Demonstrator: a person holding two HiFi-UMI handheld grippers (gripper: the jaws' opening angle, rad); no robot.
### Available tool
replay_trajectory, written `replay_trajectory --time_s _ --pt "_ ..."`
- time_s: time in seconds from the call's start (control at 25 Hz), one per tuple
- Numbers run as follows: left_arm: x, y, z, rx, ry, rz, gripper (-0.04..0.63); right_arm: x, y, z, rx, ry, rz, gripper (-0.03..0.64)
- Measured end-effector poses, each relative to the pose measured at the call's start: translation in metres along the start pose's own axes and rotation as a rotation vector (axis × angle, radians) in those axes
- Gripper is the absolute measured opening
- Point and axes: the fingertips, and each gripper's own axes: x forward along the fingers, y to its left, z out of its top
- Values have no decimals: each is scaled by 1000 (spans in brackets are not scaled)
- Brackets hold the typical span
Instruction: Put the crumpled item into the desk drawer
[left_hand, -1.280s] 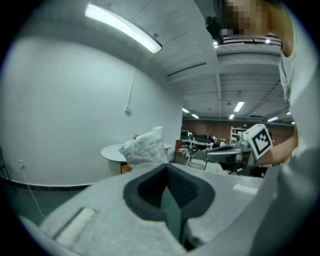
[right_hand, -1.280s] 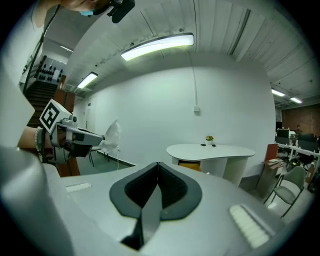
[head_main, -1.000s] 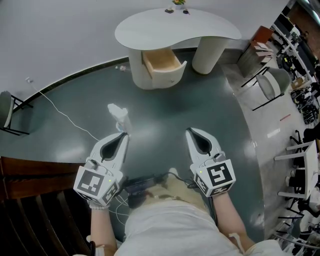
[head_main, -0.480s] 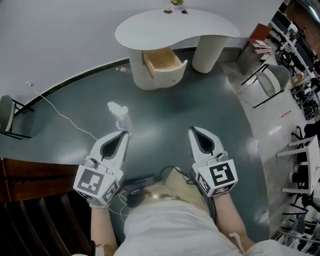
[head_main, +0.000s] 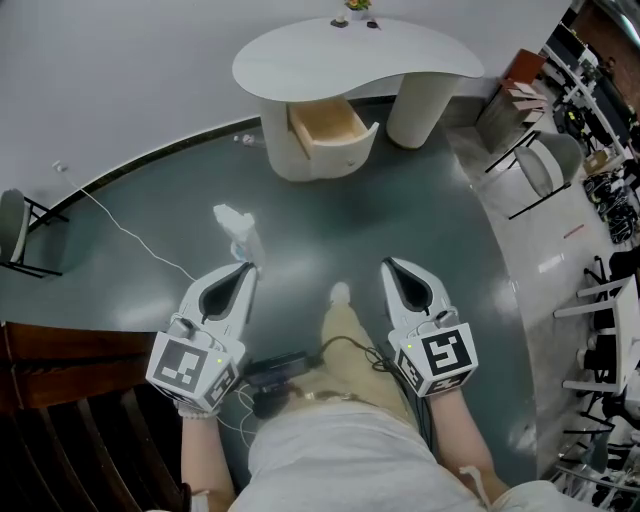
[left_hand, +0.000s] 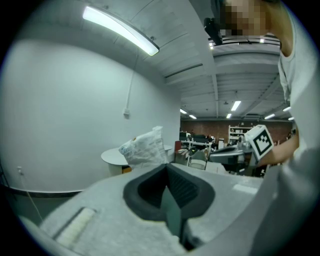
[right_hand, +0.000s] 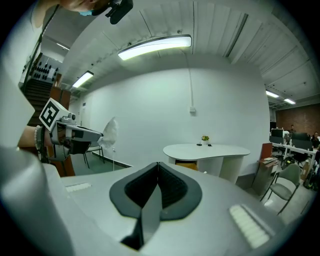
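White wall (head_main: 120, 70), dark green floor (head_main: 400, 200)

The head view looks steeply down from above the person: left gripper (head_main: 243, 268) and right gripper (head_main: 390, 263) close at the bottom, the white table (head_main: 300, 60) far at the top. Each gripper view looks level along its own jaws, the left past the crumpled bag (head_main: 238, 230) at its tip; both share that table and catch the other gripper
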Motion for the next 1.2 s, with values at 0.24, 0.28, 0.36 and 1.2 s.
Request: replay_trajectory --time_s 0.24,0.28,0.36,1.2 --pt "12 14 -9 19 2 21 -2 26 -6 -8 0 -13 22 5" --pt "16 16 -13 21 2 24 -2 31 -9 -11 1 -15 24 5" --pt "38 31 -6 21 6 28 -2 56 -26 -3 1 -16 33 5" --pt "234 112 40 -10 41 86 -2 221 -187 32 3 31 126 5"
